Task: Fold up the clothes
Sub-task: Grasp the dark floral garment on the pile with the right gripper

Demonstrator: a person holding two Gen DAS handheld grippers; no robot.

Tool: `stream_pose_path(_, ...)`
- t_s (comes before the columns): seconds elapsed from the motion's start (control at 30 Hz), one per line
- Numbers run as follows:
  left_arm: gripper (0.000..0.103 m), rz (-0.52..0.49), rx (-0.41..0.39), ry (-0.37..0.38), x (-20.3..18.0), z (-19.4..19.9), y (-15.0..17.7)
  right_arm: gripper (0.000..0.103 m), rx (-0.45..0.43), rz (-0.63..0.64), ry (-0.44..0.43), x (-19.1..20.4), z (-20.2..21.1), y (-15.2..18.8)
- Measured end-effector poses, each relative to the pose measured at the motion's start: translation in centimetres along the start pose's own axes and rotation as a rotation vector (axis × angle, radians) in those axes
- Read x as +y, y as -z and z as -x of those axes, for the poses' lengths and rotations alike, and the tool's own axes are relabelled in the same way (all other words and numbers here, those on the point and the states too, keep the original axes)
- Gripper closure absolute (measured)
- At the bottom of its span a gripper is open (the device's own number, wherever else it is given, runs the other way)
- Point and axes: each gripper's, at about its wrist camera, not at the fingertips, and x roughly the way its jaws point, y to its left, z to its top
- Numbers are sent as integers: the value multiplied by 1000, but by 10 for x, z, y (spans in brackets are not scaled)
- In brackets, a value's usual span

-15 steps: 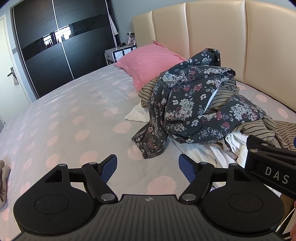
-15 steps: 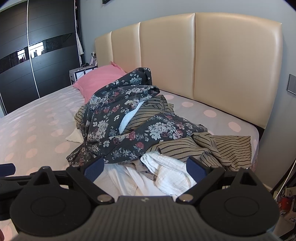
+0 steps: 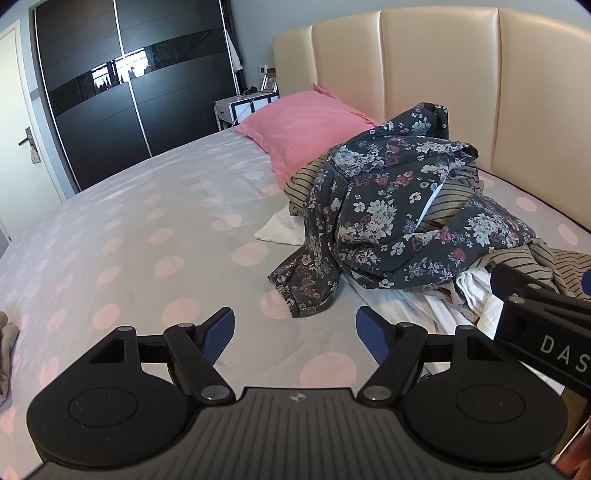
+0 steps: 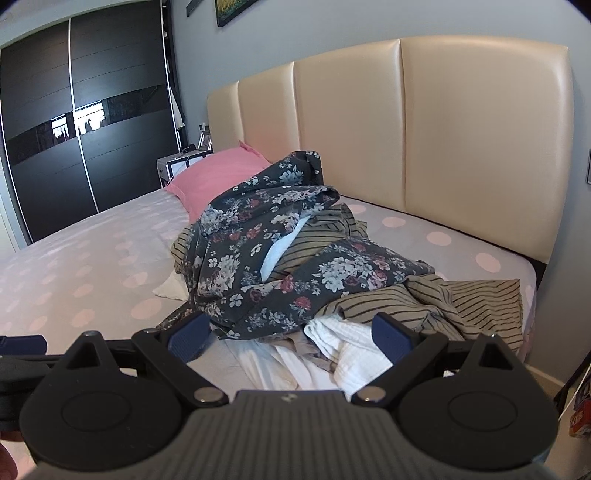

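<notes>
the pile of clothes (image 4: 295, 266) lies on the bed (image 3: 147, 229) just ahead of the right gripper (image 4: 291, 334); the left gripper (image 3: 295, 332) (beside it) faces bare sheet; both sets of jaws stand wide apart, empty.

A wide bed (image 3: 155, 236) in pale, pink-dotted sheets fills the room, its cream padded headboard (image 4: 443, 147) at 12 o'clock against a grey wall (image 4: 332, 33). Dark sliding wardrobe doors (image 3: 110, 92) (one glossy band reflecting daylight) stand at 10 o'clock.
</notes>
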Motion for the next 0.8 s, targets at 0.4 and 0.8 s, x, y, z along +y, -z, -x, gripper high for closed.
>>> stream_pose_path(0.4,36,40,26,49,25,-19,-12,10,165,-16,-137,12,-41,-15)
stream_pose_path(0.8,36,-2,63,26,29,-66,-27,18,220,144,-125,28,-111,-40)
